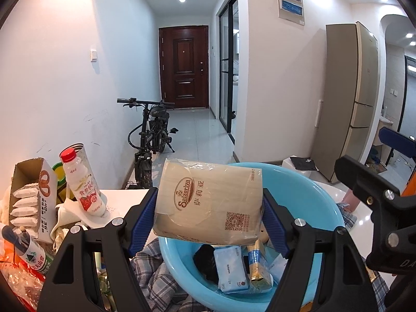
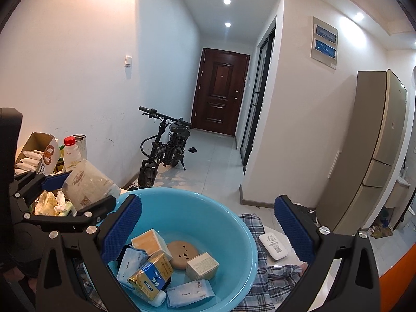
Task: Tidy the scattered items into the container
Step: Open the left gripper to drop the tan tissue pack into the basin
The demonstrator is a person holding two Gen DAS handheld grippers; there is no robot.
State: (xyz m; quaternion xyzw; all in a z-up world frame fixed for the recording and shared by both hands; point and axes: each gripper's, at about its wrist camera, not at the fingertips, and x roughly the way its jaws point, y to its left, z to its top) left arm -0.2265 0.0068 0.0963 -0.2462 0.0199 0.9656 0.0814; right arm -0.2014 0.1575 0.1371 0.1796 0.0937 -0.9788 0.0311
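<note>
Slippage is the main worry here. The left claw (image 1: 209,215) pinches a plastic-wrapped beige napkin pack (image 1: 208,202) by its two short sides, holding it in the air above the near rim of the blue basin (image 1: 306,195), which sits on a plaid cloth (image 1: 153,273) on the counter (image 1: 122,197). The wrapper looks slick and the pack soft (it bulges slightly between the pads), so a loose squeeze could let it slide out early and land on the cloth instead of inside. In the right wrist view the pack appears over the basin's left edge, not its middle; released there, it might catch the rim and tip outward. The right claw (image 2: 208,231) stands spread and empty over the basin, close to the left one, so the two could knock together. The basin already holds small boxes (image 2: 202,265) and wipe packets (image 2: 189,292), leaving room. A white device (image 2: 273,245) still lies outside on the cloth.
</note>
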